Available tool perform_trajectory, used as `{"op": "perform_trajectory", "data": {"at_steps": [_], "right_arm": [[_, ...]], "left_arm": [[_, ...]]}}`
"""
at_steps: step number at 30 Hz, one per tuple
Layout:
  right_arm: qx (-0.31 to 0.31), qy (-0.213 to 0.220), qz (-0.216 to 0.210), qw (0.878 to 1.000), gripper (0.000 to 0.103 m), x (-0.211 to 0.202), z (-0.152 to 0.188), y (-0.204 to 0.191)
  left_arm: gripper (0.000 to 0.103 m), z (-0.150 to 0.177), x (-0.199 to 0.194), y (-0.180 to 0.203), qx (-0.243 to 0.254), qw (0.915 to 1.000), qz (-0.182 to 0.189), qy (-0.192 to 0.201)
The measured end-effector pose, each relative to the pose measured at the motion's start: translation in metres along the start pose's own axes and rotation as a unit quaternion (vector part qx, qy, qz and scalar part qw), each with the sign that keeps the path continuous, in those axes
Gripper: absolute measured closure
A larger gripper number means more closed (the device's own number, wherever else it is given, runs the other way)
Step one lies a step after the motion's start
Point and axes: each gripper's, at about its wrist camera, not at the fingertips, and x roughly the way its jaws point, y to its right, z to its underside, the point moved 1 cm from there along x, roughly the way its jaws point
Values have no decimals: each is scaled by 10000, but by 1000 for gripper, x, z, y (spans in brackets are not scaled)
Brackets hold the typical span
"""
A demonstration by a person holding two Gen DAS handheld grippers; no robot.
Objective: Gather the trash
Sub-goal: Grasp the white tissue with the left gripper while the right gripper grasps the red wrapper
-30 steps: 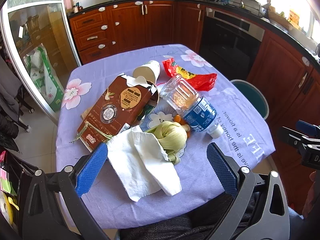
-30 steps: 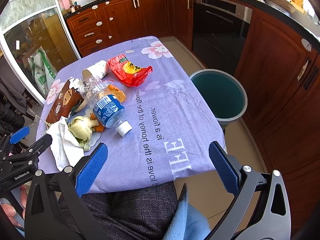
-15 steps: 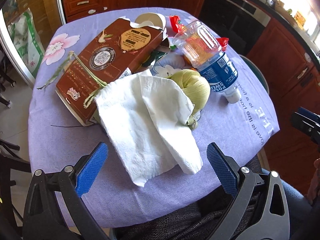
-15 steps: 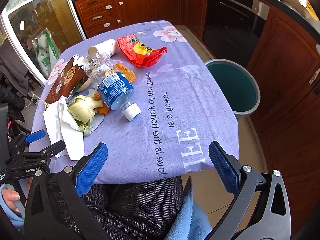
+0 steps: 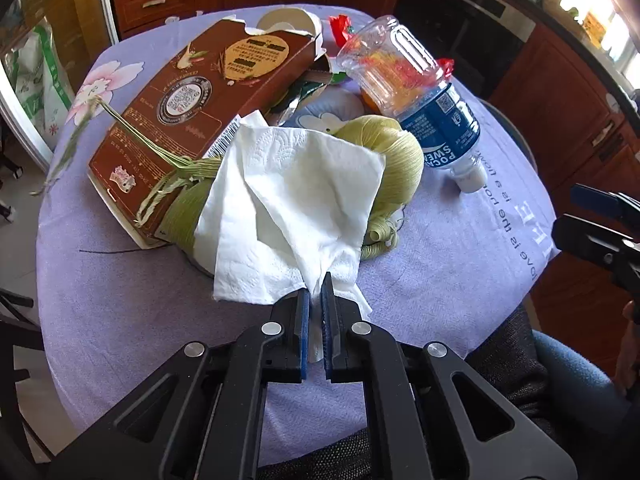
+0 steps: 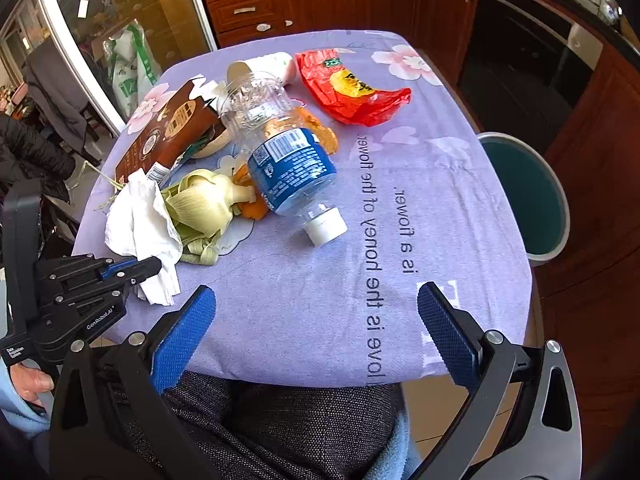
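Observation:
My left gripper (image 5: 316, 292) is shut on the near corner of a white paper napkin (image 5: 292, 200), which drapes over a green corn husk (image 5: 396, 152). The left gripper also shows in the right wrist view (image 6: 150, 268), with the napkin (image 6: 140, 220) in it. A brown carton (image 5: 192, 112), a plastic bottle (image 5: 420, 92), a paper cup (image 5: 288, 20) and a red wrapper (image 6: 352, 92) lie on the purple tablecloth (image 6: 440, 208). My right gripper (image 6: 316, 332) is open and empty over the table's near edge.
A teal trash bin (image 6: 528, 196) stands on the floor right of the table. Orange peel (image 6: 320, 132) lies under the bottle. Wooden cabinets (image 6: 260, 0) and an oven (image 6: 520, 56) line the back. A person's lap (image 6: 288, 428) is below the near edge.
My left gripper has moved forward and down to the napkin and closed on its near corner. My right gripper has moved slightly closer to the table and stays open.

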Motion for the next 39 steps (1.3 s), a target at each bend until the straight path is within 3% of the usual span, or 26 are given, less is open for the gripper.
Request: {"op": "perform_trajectory", "data": {"at_steps": [12, 16, 22, 30, 36, 39], "right_arm": [[-355, 274, -190, 9988, 6, 36, -60, -10], [-253, 213, -251, 9991, 6, 55, -77, -9], [-455, 373, -291, 9978, 6, 51, -92, -17], [316, 542, -71, 9980, 6, 57, -140, 42], [849, 162, -30, 9962, 8, 95, -156, 85], [1027, 55, -185, 9945, 16, 113, -160, 96]], "left_arm": [[98, -28, -62, -18, 31, 9973, 55, 735], [98, -46, -62, -21, 41, 9964, 5, 846], [98, -70, -53, -32, 16, 9965, 109, 833], [97, -116, -36, -13, 287, 9956, 221, 862], [97, -155, -23, -3, 367, 9955, 319, 812], [97, -176, -17, 3, 446, 9954, 271, 798]]}}
